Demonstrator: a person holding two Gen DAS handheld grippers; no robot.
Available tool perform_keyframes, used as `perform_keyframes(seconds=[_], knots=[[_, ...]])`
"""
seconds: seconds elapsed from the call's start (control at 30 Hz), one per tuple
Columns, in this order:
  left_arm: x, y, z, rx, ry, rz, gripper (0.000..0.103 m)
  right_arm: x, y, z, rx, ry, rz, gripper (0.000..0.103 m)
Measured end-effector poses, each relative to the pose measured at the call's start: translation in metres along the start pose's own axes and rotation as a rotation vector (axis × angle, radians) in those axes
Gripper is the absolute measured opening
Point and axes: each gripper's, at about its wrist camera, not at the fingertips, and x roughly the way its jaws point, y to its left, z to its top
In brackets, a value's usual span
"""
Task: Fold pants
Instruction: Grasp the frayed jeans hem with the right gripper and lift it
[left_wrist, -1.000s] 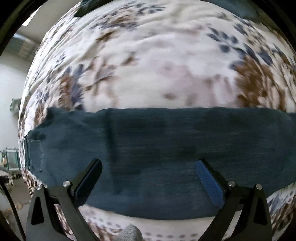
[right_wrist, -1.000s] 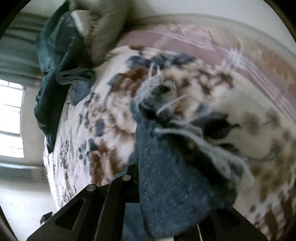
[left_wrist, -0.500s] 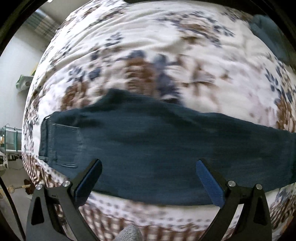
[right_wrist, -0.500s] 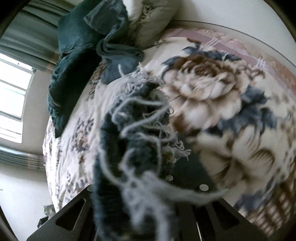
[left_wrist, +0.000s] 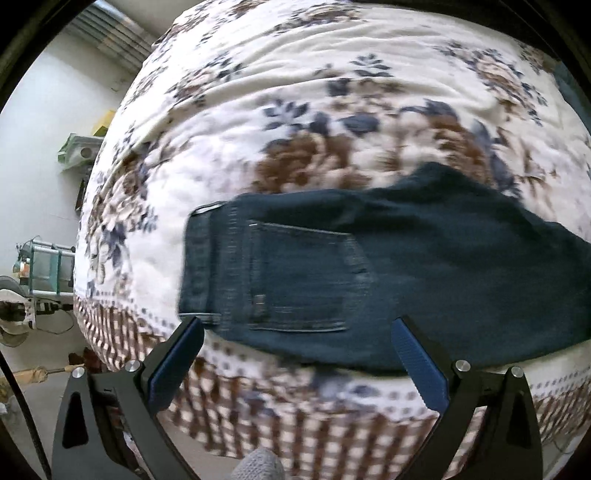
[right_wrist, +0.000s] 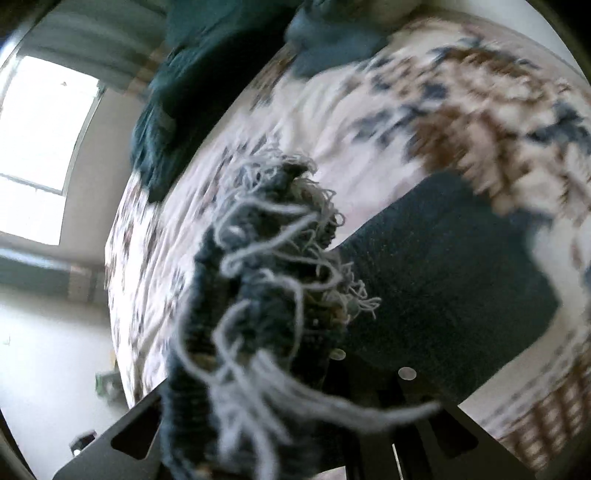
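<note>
Overhead, left fingers apart above jeans; right fingers clamping frayed hem

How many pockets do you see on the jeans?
1. A stitched back pocket shows on the dark blue denim jeans, beside the waistband at their left end in the left wrist view. The jeans look folded, so other pockets may be hidden underneath.

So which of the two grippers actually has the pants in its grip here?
The right gripper: it is shut on the frayed hem of the pants. The left gripper hangs open over the waistband end, gripping nothing.
</note>
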Motion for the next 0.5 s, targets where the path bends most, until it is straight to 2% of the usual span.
perform_keyframes(seconds=[0.13,0.23,0.27,0.37,0.5], knots=[[0.013,0.023,-0.004,-0.023,0.005,0.021,0.103,0.047,0.046,-0.058,-0.144,0.103,-0.009,0.006],[0.026,0.037,-0.009,-0.051,0.016,0.038,0.103,0.089,0.067,-0.103,-0.275,0.176,-0.097,0.006],[0.032,0.041,-0.011,-0.061,0.024,0.046,0.103,0.104,0.073,-0.12,-0.344,0.19,-0.163,0.006],[0.046,0.053,-0.019,-0.088,0.056,0.055,0.103,0.13,0.077,-0.143,-0.468,0.215,-0.303,0.007],[0.058,0.065,-0.027,-0.115,0.081,0.068,0.103,0.141,0.09,-0.152,-0.563,0.235,-0.396,0.011]])
